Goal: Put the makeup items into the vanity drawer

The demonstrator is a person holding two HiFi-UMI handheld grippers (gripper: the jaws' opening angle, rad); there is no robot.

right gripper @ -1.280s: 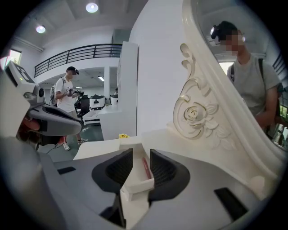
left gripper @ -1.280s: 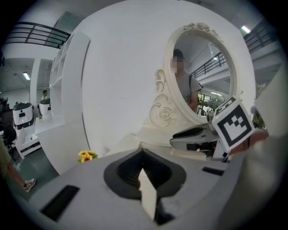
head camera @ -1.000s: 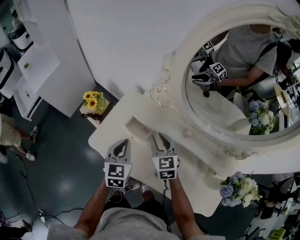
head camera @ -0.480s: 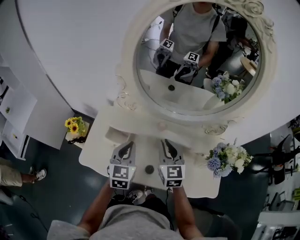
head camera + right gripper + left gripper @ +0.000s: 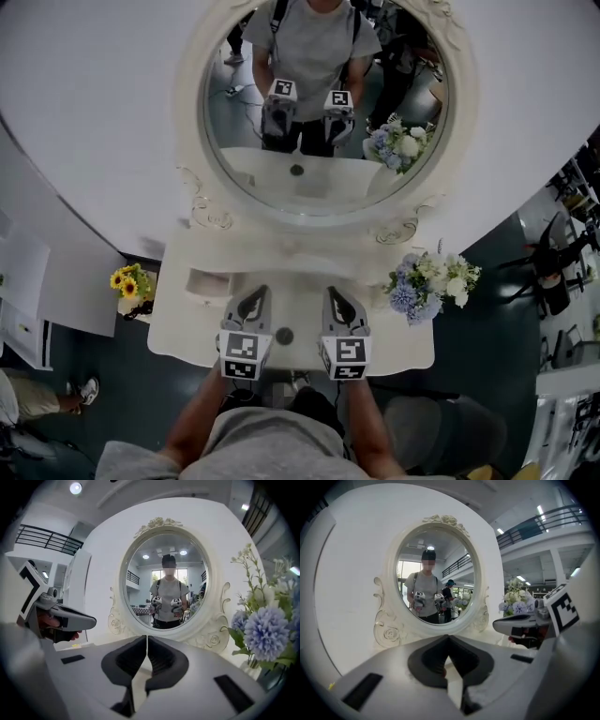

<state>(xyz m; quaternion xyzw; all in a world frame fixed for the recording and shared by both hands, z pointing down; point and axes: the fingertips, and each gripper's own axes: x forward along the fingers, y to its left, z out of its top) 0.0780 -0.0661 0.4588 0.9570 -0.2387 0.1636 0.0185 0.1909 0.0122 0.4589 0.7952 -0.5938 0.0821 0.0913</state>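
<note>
**Hovering over the vanity, both grippers closed on nothing**

The person stands square to the white vanity [image 5: 384,330], reflected in the oval mirror [image 5: 319,122], with a gripper held low over the tabletop on either side; the left gripper [image 5: 254,293] has its jaws brought together at the tips with nothing I can see between them; the right gripper [image 5: 336,293] has just been closing and its jaws now meet, likewise empty.

The only thing that could pass for a makeup item is a small dark round thing [image 5: 284,336] lying on the tabletop between the two grippers, touched by neither; whether it is a jar, a compact or merely a knob I cannot tell from here. No open drawer shows; there is a rectangular recess [image 5: 208,281] on the left of the tabletop, but I cannot say whether it is a tray or a compartment. Blue and white flowers [image 5: 427,279] stand at the right end of the tabletop; sunflowers [image 5: 129,281] sit lower down, off to the left.

If the round thing is a jar or compact, I would expect it to be light, hard and smooth, so apt to skid or pop out of a careless pinch; the sound hold would be across its sides, jaws opened first and lowered level round its widest part, squeezing gently; the flowers look easy to knock with a wide swing of the right gripper.
</note>
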